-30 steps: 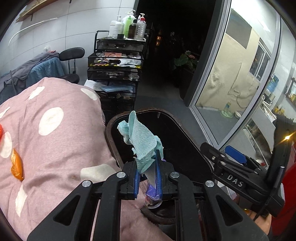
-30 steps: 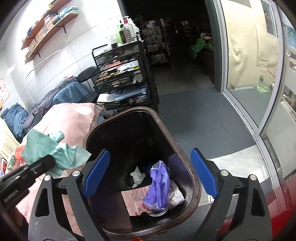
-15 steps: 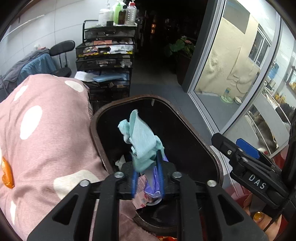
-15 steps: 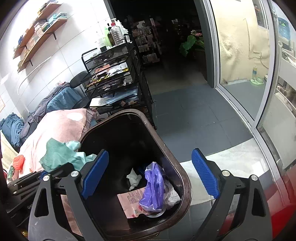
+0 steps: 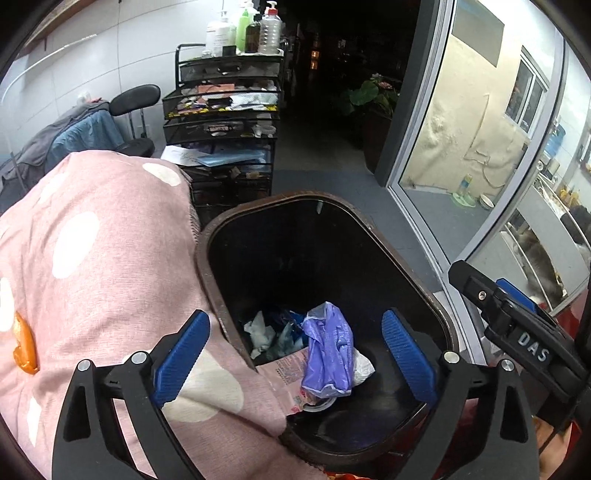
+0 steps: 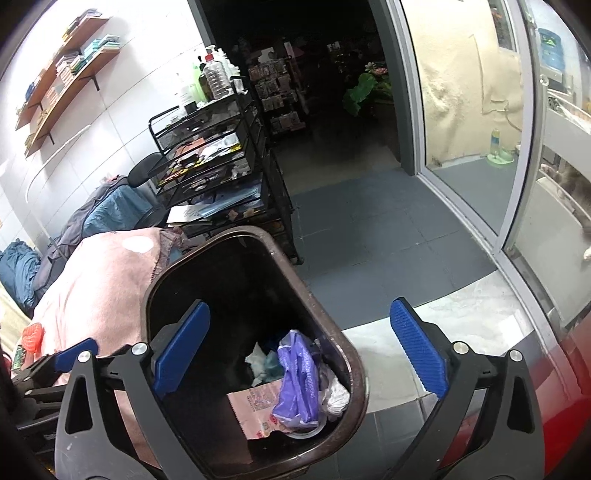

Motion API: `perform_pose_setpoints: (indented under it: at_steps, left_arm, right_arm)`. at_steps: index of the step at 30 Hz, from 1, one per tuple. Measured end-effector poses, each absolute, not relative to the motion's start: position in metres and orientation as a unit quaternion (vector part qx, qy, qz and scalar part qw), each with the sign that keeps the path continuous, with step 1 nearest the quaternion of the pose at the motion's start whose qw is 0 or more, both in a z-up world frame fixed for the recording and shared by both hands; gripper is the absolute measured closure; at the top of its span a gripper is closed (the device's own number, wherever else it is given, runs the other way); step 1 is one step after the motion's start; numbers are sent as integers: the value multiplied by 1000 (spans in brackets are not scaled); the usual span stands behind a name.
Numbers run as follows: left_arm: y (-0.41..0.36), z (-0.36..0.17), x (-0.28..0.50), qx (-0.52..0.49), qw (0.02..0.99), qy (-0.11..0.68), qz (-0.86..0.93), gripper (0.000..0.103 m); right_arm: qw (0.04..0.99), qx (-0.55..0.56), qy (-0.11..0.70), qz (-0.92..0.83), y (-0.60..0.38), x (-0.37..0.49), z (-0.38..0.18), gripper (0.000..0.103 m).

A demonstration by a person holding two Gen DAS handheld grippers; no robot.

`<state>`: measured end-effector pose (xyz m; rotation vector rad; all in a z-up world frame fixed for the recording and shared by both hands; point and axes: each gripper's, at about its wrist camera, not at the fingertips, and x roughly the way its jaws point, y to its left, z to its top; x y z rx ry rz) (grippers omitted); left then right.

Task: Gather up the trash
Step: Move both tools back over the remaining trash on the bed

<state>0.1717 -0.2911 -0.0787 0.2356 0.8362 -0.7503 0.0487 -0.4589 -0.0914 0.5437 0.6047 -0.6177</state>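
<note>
Left wrist view. Left gripper (image 5: 295,354): fingers (image 5: 181,356) spread wide apart, holding nothing, poised over the mouth of the bin. Trash bin (image 5: 424,291): dark brown, rounded-rectangular rim, black interior, open top. Contents at the bottom: purple plastic bag (image 5: 328,354), crumpled; white tissue (image 5: 260,330) to its left; teal cloth (image 5: 286,338) between tissue and bag, partly under the bag; pink printed wrapper (image 5: 284,371) lying flat beneath the bag. Pink blanket (image 5: 96,266) with white dots: bulges against the bin's left rim. Black wire cart (image 5: 225,122): behind the bin, shelves cluttered, bottles (image 5: 255,27) on top. Glass sliding door (image 5: 461,122): on the right. Right gripper (image 5: 517,332): seen at the right edge, body marked "DAS", beside the bin's right rim.

Right wrist view. Right gripper (image 6: 301,354): fingers (image 6: 419,350) set wide apart, empty, one over the bin's interior and the other outside its right rim above the floor (image 6: 388,236). Trash bin (image 6: 354,362): same load visible, purple plastic bag (image 6: 299,380) on top, white tissue (image 6: 255,360), teal cloth (image 6: 271,363), pink printed wrapper (image 6: 255,410). Left gripper (image 6: 55,365): at the left edge beside the pink blanket (image 6: 99,280), one blue fingertip showing. Wall shelves (image 6: 66,70): upper left, stacked with books.
</note>
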Motion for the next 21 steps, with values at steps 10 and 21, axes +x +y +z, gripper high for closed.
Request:
perform_pose_setpoints:
  at_steps: [10,21]
  left_arm:
    - [-248,-51,152,117,880,327,-325,7]
    - [-177,-27,143,74,915,284,-278,6]
  right_arm:
    - [880,260,279,-282,-455,49,-89,6]
    - [917,209,264,-213,-408,71,-67,6]
